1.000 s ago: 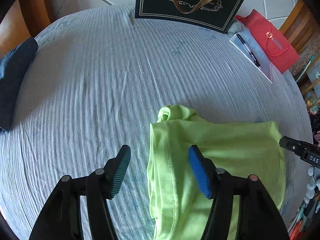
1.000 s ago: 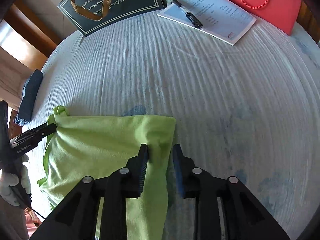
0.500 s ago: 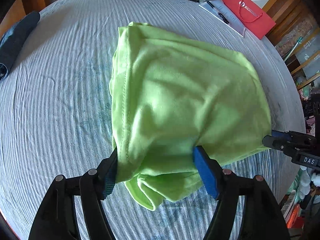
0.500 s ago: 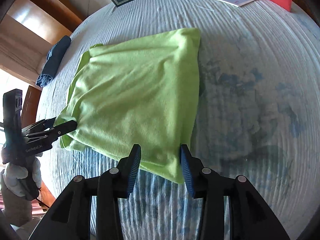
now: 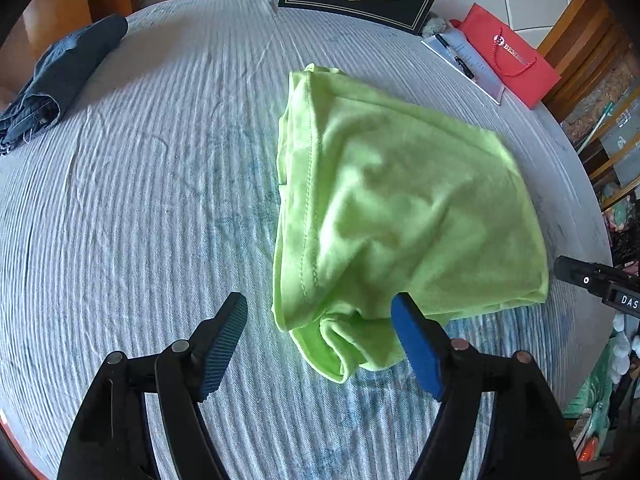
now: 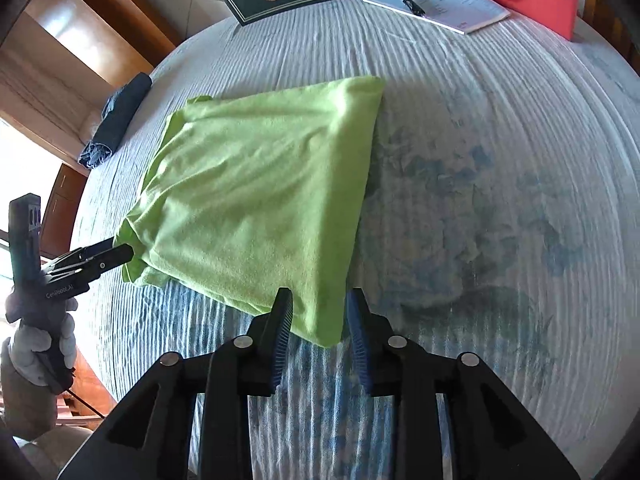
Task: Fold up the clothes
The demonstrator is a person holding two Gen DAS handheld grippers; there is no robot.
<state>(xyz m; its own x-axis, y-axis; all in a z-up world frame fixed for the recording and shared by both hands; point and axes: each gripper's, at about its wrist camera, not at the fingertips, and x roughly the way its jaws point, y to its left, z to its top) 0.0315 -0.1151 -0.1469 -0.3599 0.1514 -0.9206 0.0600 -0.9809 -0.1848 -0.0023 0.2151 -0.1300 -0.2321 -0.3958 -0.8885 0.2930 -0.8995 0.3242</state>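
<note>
Since half a second ago the left gripper (image 5: 320, 340) has spread wide and let go, the right gripper (image 6: 320, 336) parted around the near corner, leaving the lime-green T-shirt (image 6: 260, 200) folded on the bedspread (image 6: 500, 200)—light, limp knit best pinched at corners.

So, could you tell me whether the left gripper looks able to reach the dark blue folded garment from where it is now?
Probably yes. The left gripper is open, and only bare striped cloth lies between it and the dark blue garment at the far left edge.
</note>
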